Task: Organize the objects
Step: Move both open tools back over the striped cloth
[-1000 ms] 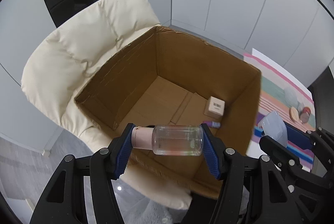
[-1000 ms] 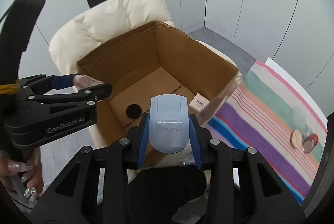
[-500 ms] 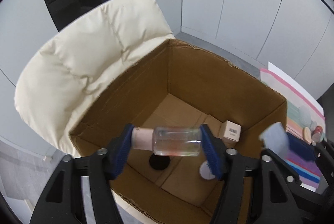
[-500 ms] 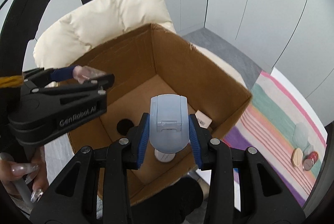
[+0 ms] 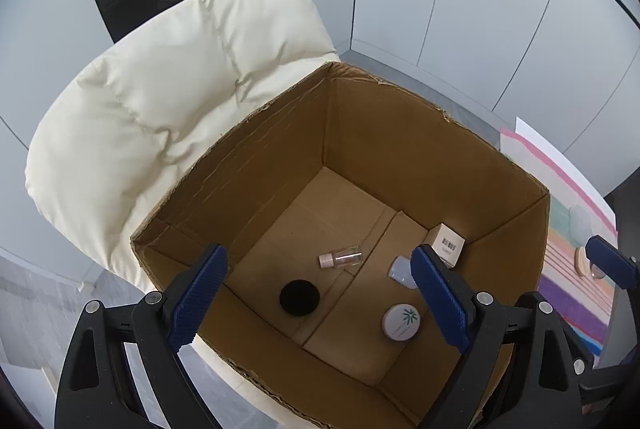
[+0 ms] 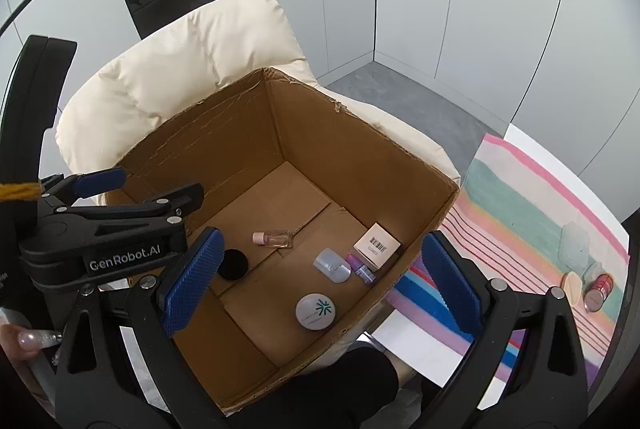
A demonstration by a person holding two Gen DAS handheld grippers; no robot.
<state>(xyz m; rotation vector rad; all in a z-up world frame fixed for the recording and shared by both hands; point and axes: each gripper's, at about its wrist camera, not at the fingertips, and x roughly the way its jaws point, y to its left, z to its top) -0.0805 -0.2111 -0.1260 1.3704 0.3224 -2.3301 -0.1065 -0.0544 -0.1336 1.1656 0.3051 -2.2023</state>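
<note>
Grey panelled walls, grey floor; a cream padded chair (image 5: 168, 101) carries an open brown cardboard box (image 5: 400, 157). Both claws hang above the box.

Change vs. half a sec ago: left claw (image 5: 320, 293) then clamped a clear small bottle with pink cap (image 5: 341, 258); right claw (image 6: 316, 285) clamped a pale-blue plastic flip-top container (image 6: 332, 265). Both claws are now spread wide, nothing betw. the pads. Bottle lies on its side mid-floor of the box; blue container lies nr the right wall, just beside a beige square carton w/ barcode (image 6: 378, 245) and a small purple tube (image 6: 360, 269). Black round disc (image 6: 234, 264) and white round jar w/ green logo (image 6: 315, 311) also on box floor.

Assessment: two items deposited OK. Striped cloth (image 6: 532, 213) at right carries more items, incl. a red can (image 6: 597, 291); prob. next.
</note>
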